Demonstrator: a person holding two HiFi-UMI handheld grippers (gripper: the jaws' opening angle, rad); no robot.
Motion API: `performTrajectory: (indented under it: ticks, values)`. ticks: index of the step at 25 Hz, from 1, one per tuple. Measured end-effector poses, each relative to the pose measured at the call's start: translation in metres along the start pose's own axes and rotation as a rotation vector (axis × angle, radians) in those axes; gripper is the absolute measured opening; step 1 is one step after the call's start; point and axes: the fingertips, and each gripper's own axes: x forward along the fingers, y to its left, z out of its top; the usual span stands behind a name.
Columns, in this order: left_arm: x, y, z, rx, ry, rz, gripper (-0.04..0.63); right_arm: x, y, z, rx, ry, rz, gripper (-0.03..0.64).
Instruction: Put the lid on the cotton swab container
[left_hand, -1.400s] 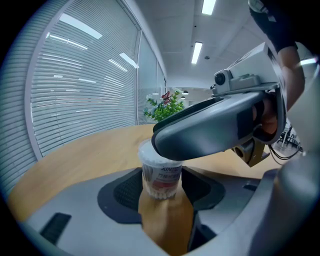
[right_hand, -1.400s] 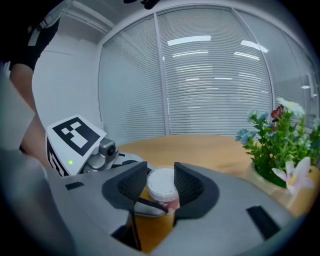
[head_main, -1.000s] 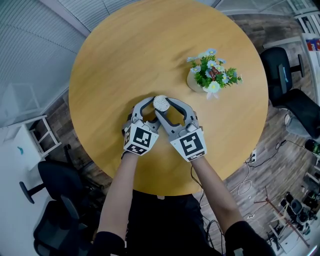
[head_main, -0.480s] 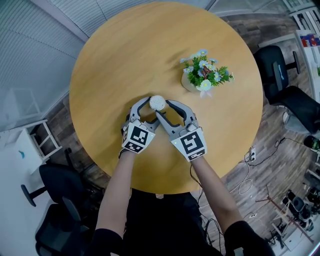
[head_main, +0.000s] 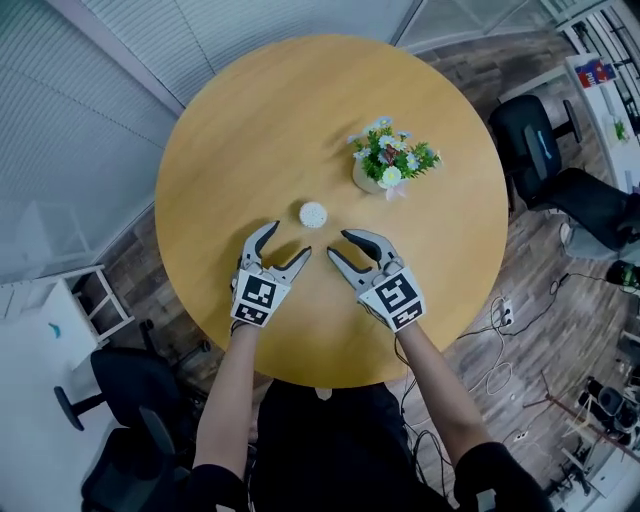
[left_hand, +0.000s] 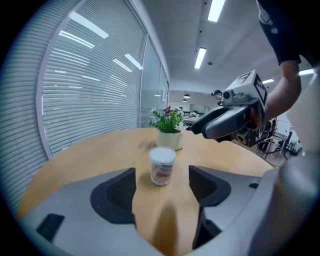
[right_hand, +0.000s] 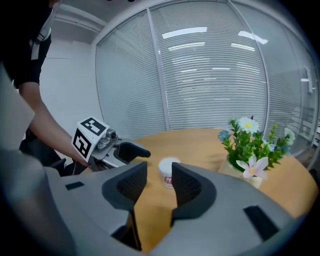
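With both grippers clear of it, the cotton swab container (head_main: 313, 214) stands upright on its own at about the middle of the desk (head_main: 250, 120), well away from every edge. Left gripper (head_main: 290, 238): my jaws have just been opening and now stand wide apart, with nothing between the pads; the container shows through the gap, out ahead of the tips and untouched. Right gripper (head_main: 338, 243): jaws about half open after just closing a little, also empty; the container sits beyond the tips, partly behind one pad in the right gripper view. Both grippers sit side by side between the container and the near edge, tips pointing at it, left one toward the left edge, right one toward the right. The container top reads white; can't tell from these views whether a clear lid is seated on it. A flower pot (head_main: 385, 165) stands near the container, toward the far-right edge and apart from it.
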Motion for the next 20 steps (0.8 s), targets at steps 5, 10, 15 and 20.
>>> performTrajectory:
  ticks: [5,10,15,20]
  values:
    - [-0.062,-0.003,0.038,-0.011,-0.066,0.037,0.248,-0.026,0.017,0.015,-0.008,0.011,-0.031,0.12]
    - [-0.117,-0.025,0.051,0.098,-0.028,0.06,0.196,-0.056,0.052,0.039,-0.019,-0.002,-0.077,0.114]
    - [-0.15,-0.042,0.061,0.098,-0.075,0.013,0.193,-0.068,0.075,0.055,-0.05,-0.02,-0.117,0.106]
    - [-0.161,-0.053,0.054,0.04,-0.078,-0.026,0.193,-0.086,0.095,0.063,-0.055,-0.043,-0.136,0.087]
